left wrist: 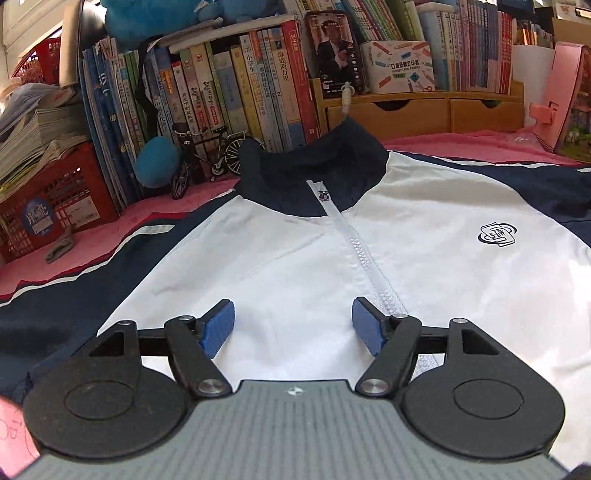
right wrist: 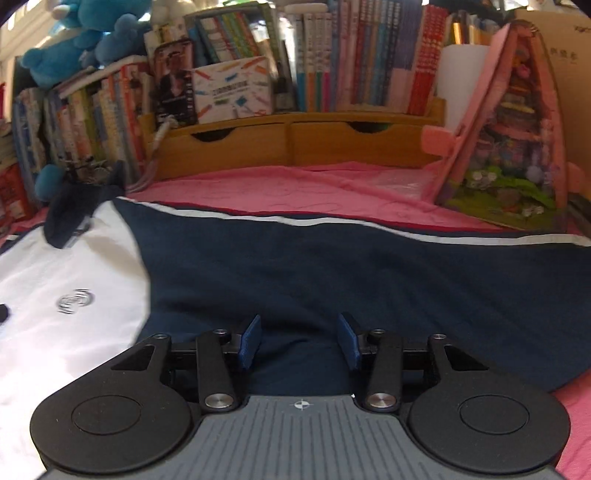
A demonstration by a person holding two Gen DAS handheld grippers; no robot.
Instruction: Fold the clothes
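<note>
Both tools, left (left wrist: 293, 325) and right (right wrist: 299, 341), hover spread over the flat jacket (left wrist: 406, 240).

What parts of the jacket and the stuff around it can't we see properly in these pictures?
- The jacket's bottom hem: left wrist view, hidden behind the left gripper.
- The sleeve's cuff: right wrist view, cut off by the right edge; the right gripper covers its near part.
- The chest logo: right wrist view, smeared by blur.
- The book titles: right wrist view, blurred.
- The blue plush toy: left wrist view, cut off by the top edge.
</note>
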